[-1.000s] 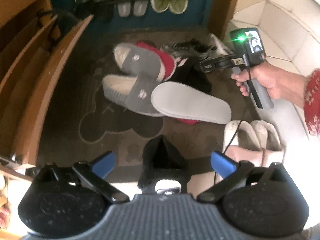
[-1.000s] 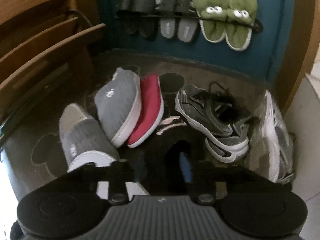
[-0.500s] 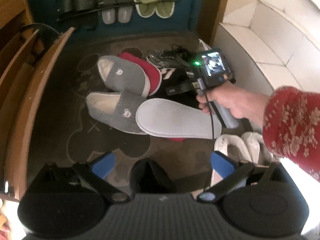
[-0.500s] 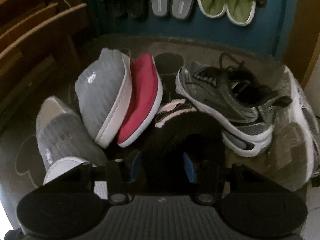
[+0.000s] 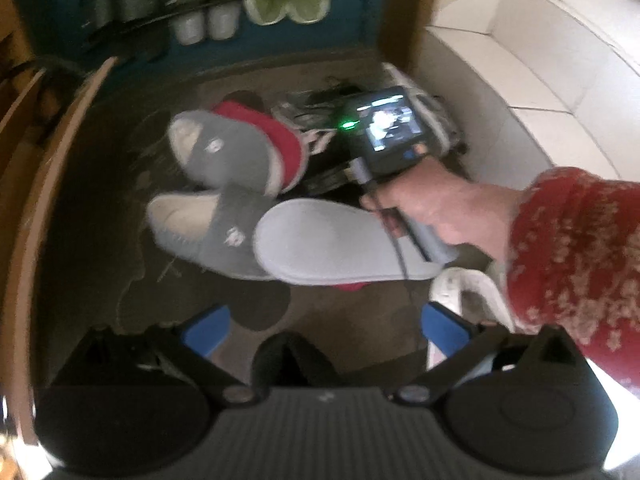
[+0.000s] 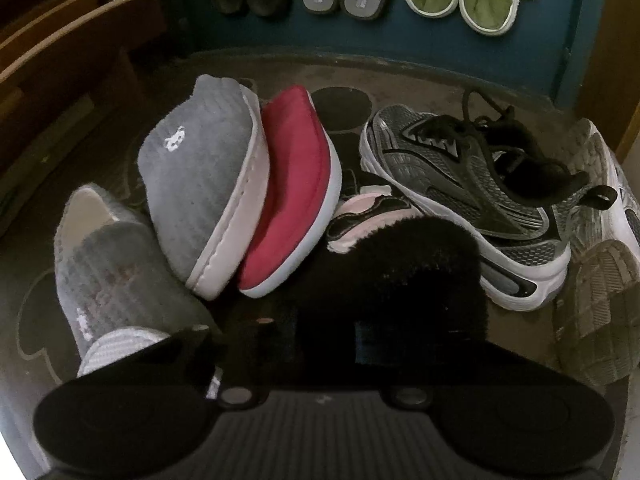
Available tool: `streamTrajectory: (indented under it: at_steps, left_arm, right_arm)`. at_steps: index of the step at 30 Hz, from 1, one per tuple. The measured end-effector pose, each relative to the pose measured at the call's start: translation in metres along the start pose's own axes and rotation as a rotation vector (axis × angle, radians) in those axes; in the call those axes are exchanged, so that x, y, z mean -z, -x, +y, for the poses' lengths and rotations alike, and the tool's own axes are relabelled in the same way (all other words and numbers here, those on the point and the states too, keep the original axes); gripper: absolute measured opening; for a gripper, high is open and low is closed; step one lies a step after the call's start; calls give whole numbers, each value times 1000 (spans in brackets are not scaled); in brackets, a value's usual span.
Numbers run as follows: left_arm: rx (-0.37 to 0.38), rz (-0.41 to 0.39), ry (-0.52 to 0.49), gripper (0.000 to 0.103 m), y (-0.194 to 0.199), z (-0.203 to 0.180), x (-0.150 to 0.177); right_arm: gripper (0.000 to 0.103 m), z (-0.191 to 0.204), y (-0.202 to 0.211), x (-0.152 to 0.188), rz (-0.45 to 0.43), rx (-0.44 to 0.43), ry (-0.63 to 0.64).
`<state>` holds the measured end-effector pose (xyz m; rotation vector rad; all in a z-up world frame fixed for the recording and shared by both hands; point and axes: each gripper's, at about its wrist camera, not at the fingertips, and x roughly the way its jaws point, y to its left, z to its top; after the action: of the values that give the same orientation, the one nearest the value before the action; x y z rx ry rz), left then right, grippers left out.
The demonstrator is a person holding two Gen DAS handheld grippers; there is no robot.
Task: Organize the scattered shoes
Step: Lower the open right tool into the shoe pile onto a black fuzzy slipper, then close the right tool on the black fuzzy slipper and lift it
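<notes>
Dark patterned floor mat carries the scattered shoes, bare along its left edge beside the wooden shelf boards. Grey running shoe lies near the mat's right edge. Fuzzy black slipper sits between the right claw fingers, narrowed around it. Left claw hangs wide, empty.

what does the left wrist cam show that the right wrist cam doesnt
Only the left wrist view shows the person's hand in a red sleeve holding the right gripper's handle, the upturned pale sole, and the open left gripper.

Only the right wrist view clearly shows the grey sneaker and the black fuzzy slipper at the right gripper.

Both show the grey slippers, the red slipper and the green slippers hung on the blue wall.
</notes>
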<state>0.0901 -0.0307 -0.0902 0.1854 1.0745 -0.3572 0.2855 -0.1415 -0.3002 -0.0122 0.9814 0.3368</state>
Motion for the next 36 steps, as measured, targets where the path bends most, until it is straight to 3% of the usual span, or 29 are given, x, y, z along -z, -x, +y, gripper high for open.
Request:
streamTrajectory:
  at_steps: [8,14,16,22,30,33,36]
  left_arm:
    - [49,-44,-176,103,10,-24,1]
    - [34,-59,-357,103,19,-53,5]
    - [28,-48,-372,103,16,-57,8]
    - [19,67,-237,103,-12,-47,16]
    - [-204,132,169,103,-40,16,17]
    - [-267,159,140,103,-48,25,18]
    - [-272,200,8,103,-62,20,21]
  right_arm:
    - [14,0,8,-3,-20,-25,-33]
    - [13,-4,24,-11,-71,-66,-88]
    - [13,-7,29,-14,-92,-76,-115]
    - [13,-10,43,-20,-129,-61,-125]
    - [13,-12,56,-14,-129,-19,-98]
    - [13,-13,61,-12,-130,-17,-90]
    - [13,-16,67,-10,-132,-15,-82]
